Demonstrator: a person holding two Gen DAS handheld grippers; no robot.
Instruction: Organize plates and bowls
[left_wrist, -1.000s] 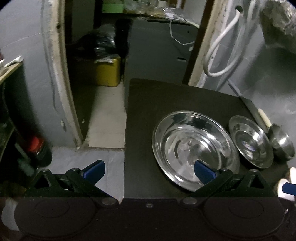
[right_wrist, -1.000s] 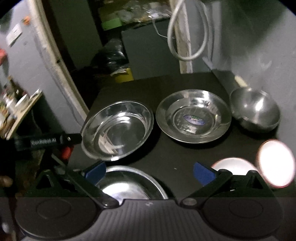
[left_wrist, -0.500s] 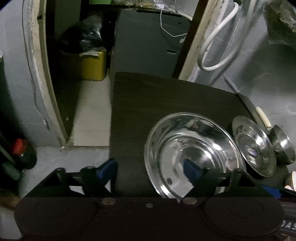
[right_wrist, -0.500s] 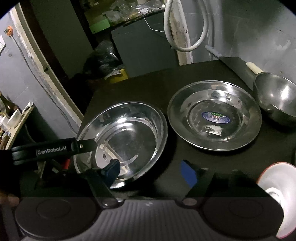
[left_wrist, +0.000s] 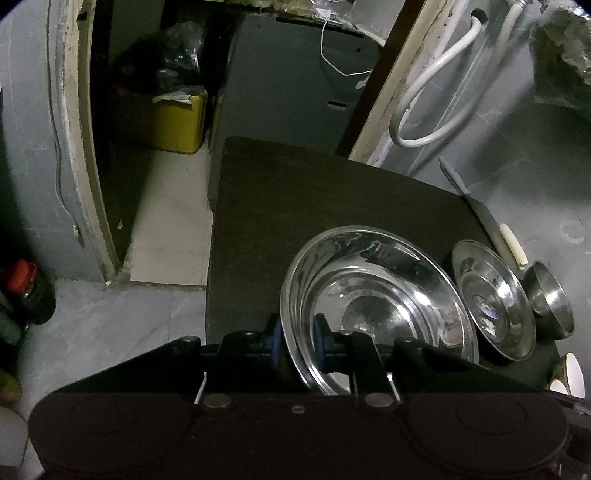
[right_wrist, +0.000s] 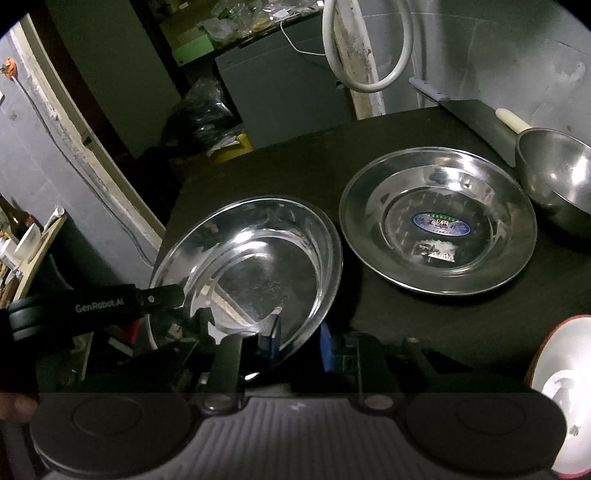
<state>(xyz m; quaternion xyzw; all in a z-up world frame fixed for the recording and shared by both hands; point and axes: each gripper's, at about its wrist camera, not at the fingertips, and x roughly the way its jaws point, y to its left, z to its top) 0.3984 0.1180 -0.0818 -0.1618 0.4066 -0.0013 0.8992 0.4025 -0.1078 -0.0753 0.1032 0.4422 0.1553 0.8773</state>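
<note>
A large shallow steel bowl (left_wrist: 376, 295) sits at the near left of the dark table (left_wrist: 314, 206). My left gripper (left_wrist: 297, 343) straddles its near rim; its blue pads are closing and press on the rim from both sides. In the right wrist view the same bowl (right_wrist: 258, 266) has my right gripper (right_wrist: 297, 343) on its near right rim, with the jaws closing and the pads against the metal. One finger (right_wrist: 159, 299) of the left gripper lies on the bowl's left rim. A steel plate (right_wrist: 437, 225) with a blue sticker lies to the right of the bowl.
A small deep steel bowl (right_wrist: 557, 184) stands at the far right, behind it a cleaver (right_wrist: 476, 122) with a cream handle. A white bowl with a red rim (right_wrist: 561, 398) is at the near right. The table's left edge drops to the floor (left_wrist: 166, 229).
Both grippers came forward and down to the large bowl. Their jaws went from wide apart to closed on its rim. The steel bowl under the right gripper has left the view.
</note>
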